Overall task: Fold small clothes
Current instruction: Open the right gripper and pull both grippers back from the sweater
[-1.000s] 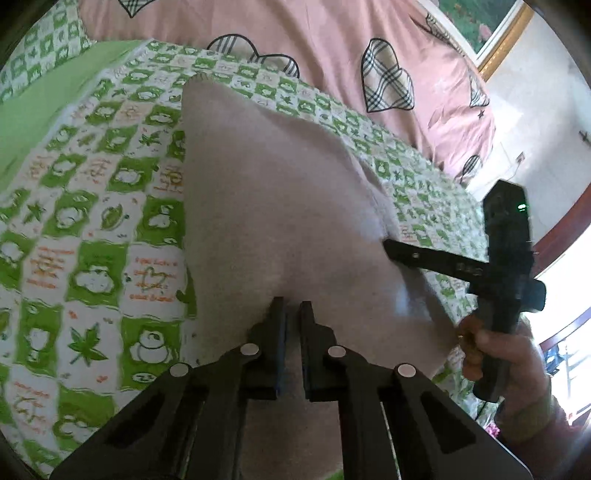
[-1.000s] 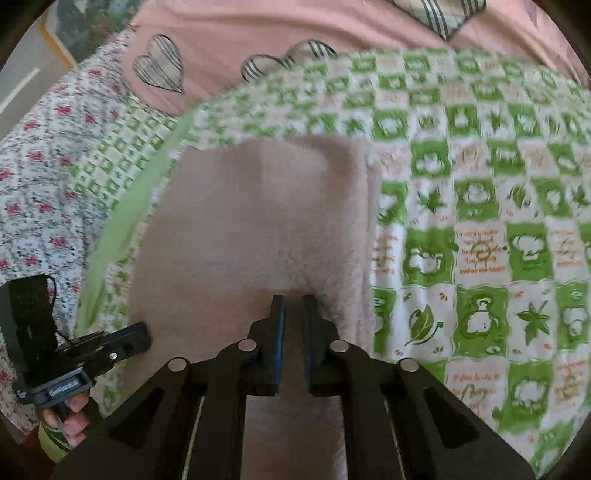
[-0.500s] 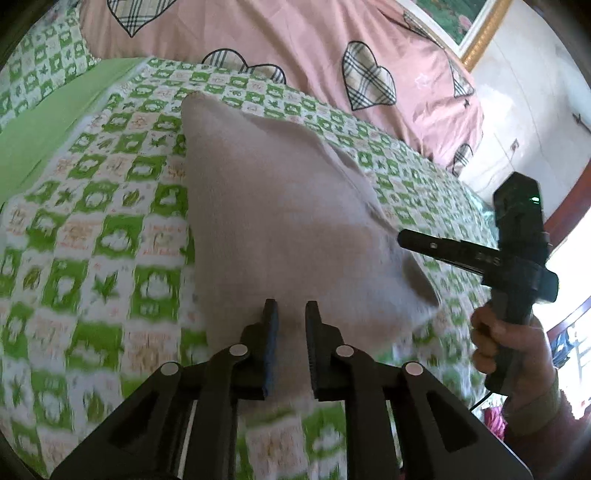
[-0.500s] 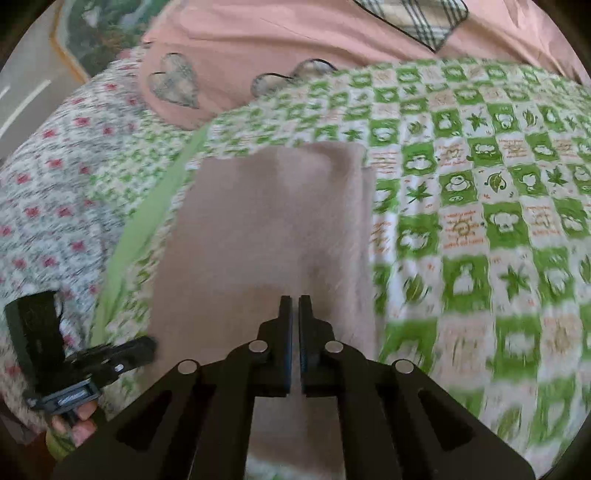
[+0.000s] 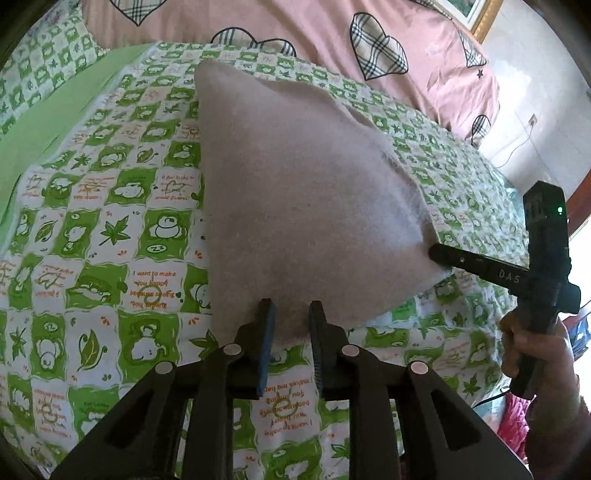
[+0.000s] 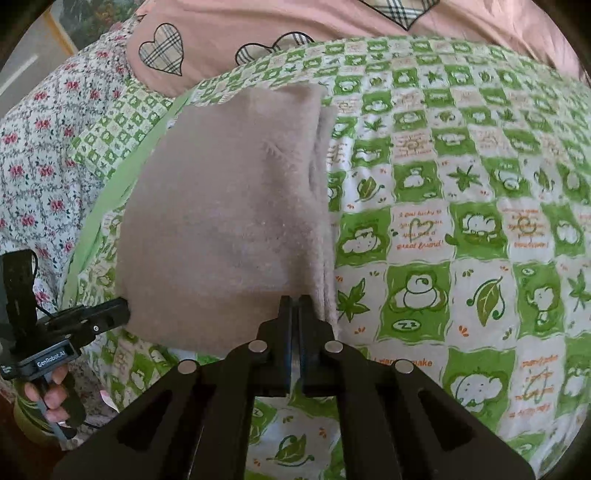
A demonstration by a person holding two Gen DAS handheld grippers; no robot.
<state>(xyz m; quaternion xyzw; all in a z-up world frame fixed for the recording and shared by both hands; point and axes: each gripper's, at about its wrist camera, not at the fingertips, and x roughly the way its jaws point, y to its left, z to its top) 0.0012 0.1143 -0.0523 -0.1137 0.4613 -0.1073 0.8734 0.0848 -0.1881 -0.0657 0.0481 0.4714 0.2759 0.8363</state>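
A folded beige fleece garment (image 5: pixel 303 206) lies on the green-checked bed sheet (image 5: pixel 110 258); it also shows in the right wrist view (image 6: pixel 221 221). My left gripper (image 5: pixel 291 310) is open, its fingers on either side of the garment's near edge. My right gripper (image 6: pixel 294 306) is shut at the garment's near right corner; whether cloth is pinched between the fingers is hidden. Each gripper shows in the other's view: the right one (image 5: pixel 439 254) touches the garment's right corner, the left one (image 6: pixel 118 310) sits at its left corner.
A pink quilt with plaid hearts (image 5: pixel 295 33) lies across the far side of the bed. A floral cover (image 6: pixel 44 155) lies to the left. A plain green strip (image 5: pixel 55 122) borders the sheet. A wall and picture frame (image 5: pixel 476 14) stand beyond.
Both grippers have drawn back toward the garment's near edge. The left fingers have opened wider; the right fingers have closed together.
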